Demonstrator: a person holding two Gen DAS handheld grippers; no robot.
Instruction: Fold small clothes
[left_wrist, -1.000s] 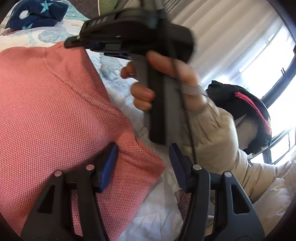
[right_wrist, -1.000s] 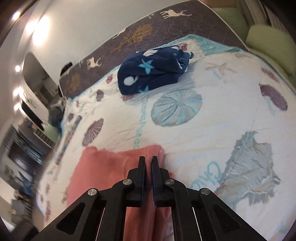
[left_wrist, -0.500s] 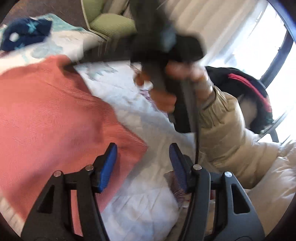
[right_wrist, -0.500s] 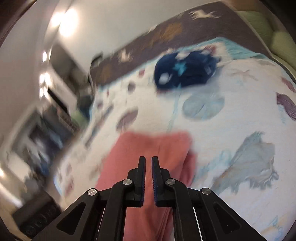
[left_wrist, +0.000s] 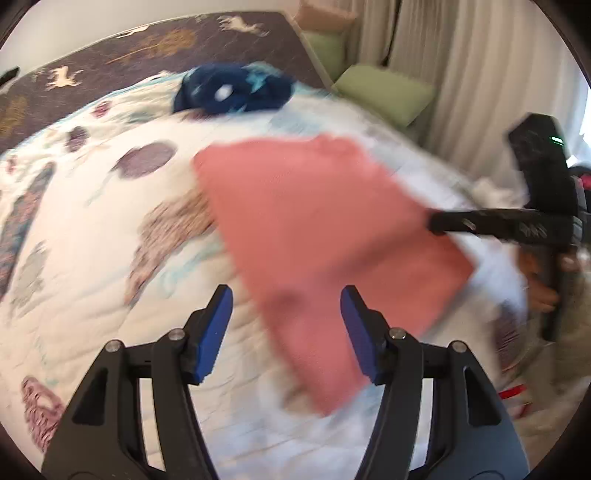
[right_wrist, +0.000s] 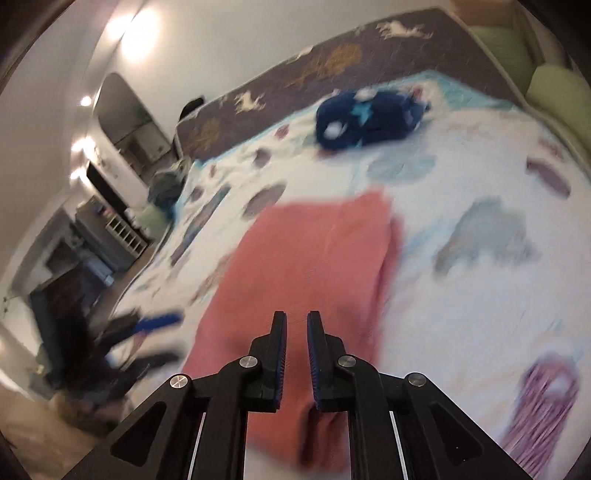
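We see a bed (left_wrist: 92, 229) covered by a white quilt printed with seashells, with a dark headboard (left_wrist: 155, 40) patterned with deer at its far end. A pink garment (left_wrist: 314, 229) lies flat on the quilt, folded into a rough rectangle. A crumpled navy blanket (left_wrist: 232, 90) with pale stars sits well beyond it, near the headboard. Green cushions (left_wrist: 384, 92) rest against curtains off the far side of the bed. Both views are blurred by motion. The left gripper (left_wrist: 286, 332) hovers above the near edge of the pink garment, fingers spread wide apart and empty. The right gripper (right_wrist: 296, 354) hangs over the garment's near end with a narrow gap between its fingers, gripping nothing; in the left view its tip touches the garment's side edge.
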